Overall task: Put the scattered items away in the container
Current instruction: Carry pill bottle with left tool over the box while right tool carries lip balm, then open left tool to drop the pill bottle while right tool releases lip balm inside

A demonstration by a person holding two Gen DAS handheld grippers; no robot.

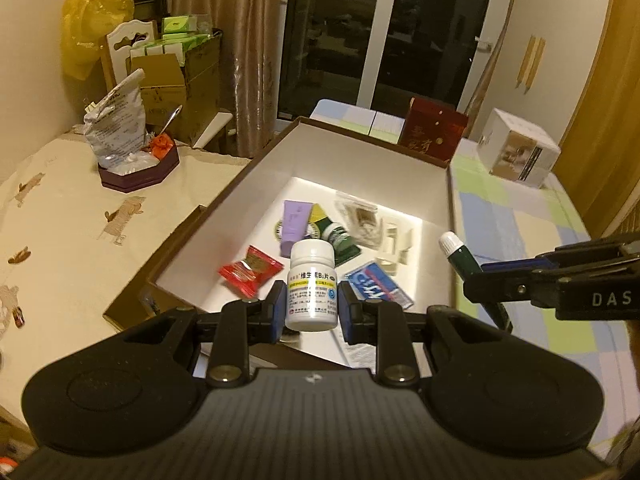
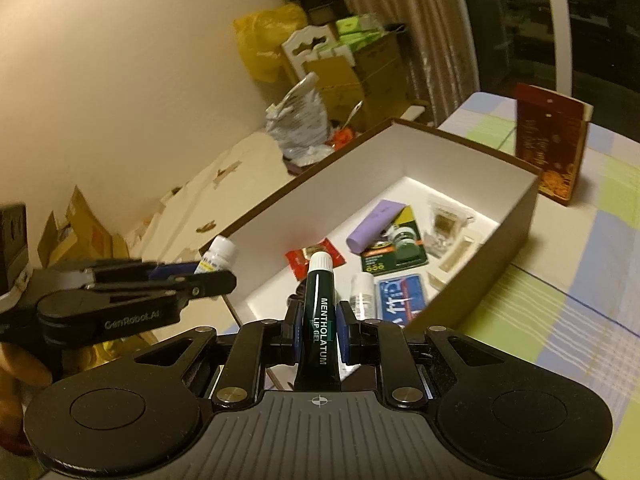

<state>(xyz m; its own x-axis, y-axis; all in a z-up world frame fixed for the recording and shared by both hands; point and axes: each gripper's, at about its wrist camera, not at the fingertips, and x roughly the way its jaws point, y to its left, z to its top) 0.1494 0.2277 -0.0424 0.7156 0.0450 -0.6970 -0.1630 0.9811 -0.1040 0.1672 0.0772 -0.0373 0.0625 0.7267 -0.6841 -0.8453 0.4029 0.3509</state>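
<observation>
L fingers: my left gripper point(image 1: 312, 307) is clamped on the white pill bottle point(image 1: 312, 285), upright, blue pads on both sides of the label; low centre of left view.
R fingers: my right gripper point(image 2: 318, 332) is clamped on the green lip gel tube point(image 2: 318, 312), white cap pointing away from me; low centre of right view.
Cross-check: the tube also shows at mid right of left view, the bottle at mid left of right view; the two grippers are apart, no contact.
Box: brown box w/ white inside point(image 1: 372, 160), centre of both views; both loads hang above its near edge.
Already in box: red sachet point(image 1: 250, 270), purple tube point(image 1: 295, 224), blue packet point(image 1: 378, 286), green card w/ small jar point(image 2: 394, 246), clear bags further back.
Step, as I read it: drop both into the box.
How to do well: I'd go fwd past the near wall first, lower close to the floor, release over bare white patch, one side at a time so bottle doesn't bounce or roll onto the sachet.
Risk: near rim could catch the tube tail if I descend too soon.
</observation>
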